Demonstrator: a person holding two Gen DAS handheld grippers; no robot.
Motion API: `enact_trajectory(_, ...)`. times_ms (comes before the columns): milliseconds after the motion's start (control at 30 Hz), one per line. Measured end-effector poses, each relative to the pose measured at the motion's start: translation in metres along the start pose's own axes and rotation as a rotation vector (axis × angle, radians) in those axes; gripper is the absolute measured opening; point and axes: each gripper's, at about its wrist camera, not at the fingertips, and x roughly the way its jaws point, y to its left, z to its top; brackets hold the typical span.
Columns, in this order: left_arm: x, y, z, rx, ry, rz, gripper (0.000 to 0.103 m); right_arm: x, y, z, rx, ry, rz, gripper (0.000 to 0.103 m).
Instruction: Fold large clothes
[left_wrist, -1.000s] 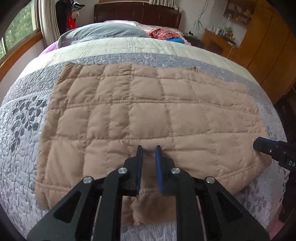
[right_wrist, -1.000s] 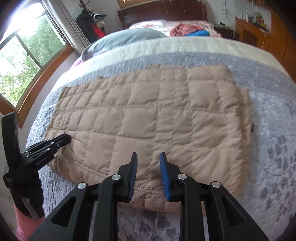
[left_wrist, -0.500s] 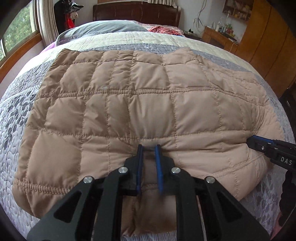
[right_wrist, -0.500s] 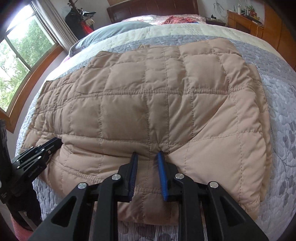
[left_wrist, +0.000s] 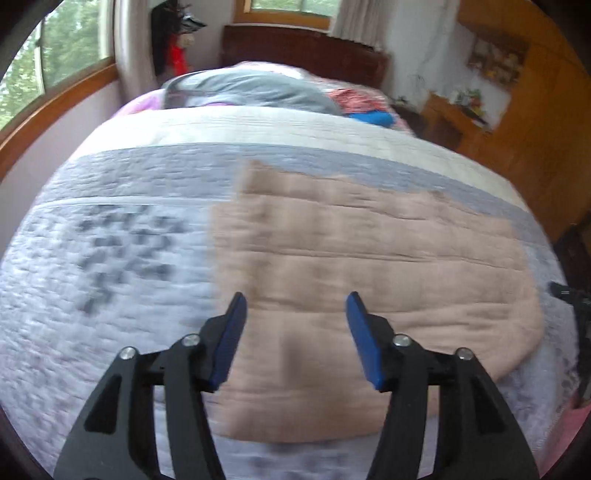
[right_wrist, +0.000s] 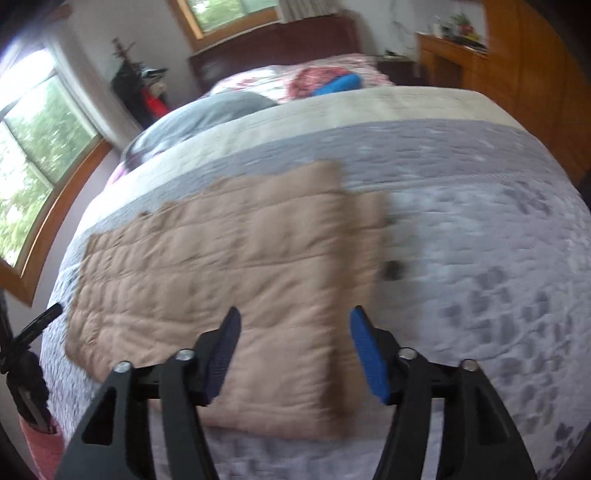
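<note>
A tan quilted garment (left_wrist: 369, 258) lies flat on the bed, a folded rectangle; it also shows in the right wrist view (right_wrist: 236, 266). My left gripper (left_wrist: 295, 325) is open and empty, above the garment's near left part. My right gripper (right_wrist: 293, 343) is open and empty, above the garment's near right edge. Both views are motion-blurred. The right gripper's tip (left_wrist: 565, 291) shows at the left view's right edge, and the left gripper's tip (right_wrist: 40, 321) at the right view's left edge.
The bed has a grey patterned quilt (left_wrist: 110, 266) with a cream band (left_wrist: 258, 125) beyond it. A grey pillow (left_wrist: 251, 92) and red and blue clothes (right_wrist: 332, 83) lie near the dark headboard. Windows stand left, wooden cabinets (left_wrist: 535, 129) right.
Both grippers have let go of the garment's near edge and opened wide. They have lifted and pulled back. The garment now lies flat on the bed, narrower than before.
</note>
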Motion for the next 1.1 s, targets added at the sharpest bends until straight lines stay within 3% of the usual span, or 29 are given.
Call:
enact_trajectory(67,0.007,0.026,0.001,-0.048,0.031,-0.002,0.062,0.007,-0.019,0.004,0.038,0.017,0.043,0.070)
enact_trajectory(233,0.039,0.065,0.009,-0.156,0.121,-0.140,0.064,0.038,-0.039,0.012,0.101,0.093,0.159,0.074)
enact_trajectory(333,0.055,0.064,0.007,-0.179,0.143,-0.225,0.066,0.052,-0.045,0.012,0.121,0.116,0.216,0.075)
enact_trajectory(533,0.091,0.062,0.013,-0.205,0.176,-0.273,0.069,0.072,-0.051,0.009,0.152,0.149,0.230,0.077)
enact_trajectory(633,0.109,0.061,0.017,-0.227,0.201,-0.361,0.074,0.080,-0.054,0.010,0.167,0.162,0.251,0.080)
enact_trajectory(767,0.119,0.047,0.022,-0.192,0.204,-0.370,0.076,0.088,-0.054,0.014,0.174,0.155,0.275,0.081)
enact_trajectory(800,0.121,0.041,0.023,-0.186,0.212,-0.392,0.073,0.089,-0.053,0.015,0.165,0.154,0.278,0.080)
enact_trajectory(833,0.123,0.035,0.023,-0.185,0.220,-0.401,0.068,0.089,-0.051,0.016,0.156,0.153,0.272,0.071)
enact_trajectory(933,0.124,0.023,0.021,-0.171,0.194,-0.387,0.039,0.091,-0.047,0.016,0.156,0.167,0.333,0.030)
enact_trajectory(967,0.121,0.021,0.021,-0.178,0.181,-0.389,0.030,0.090,-0.047,0.016,0.169,0.169,0.363,0.023)
enact_trajectory(1100,0.101,0.013,0.023,-0.186,0.120,-0.392,0.016,0.071,-0.040,0.016,0.128,0.134,0.355,0.015)
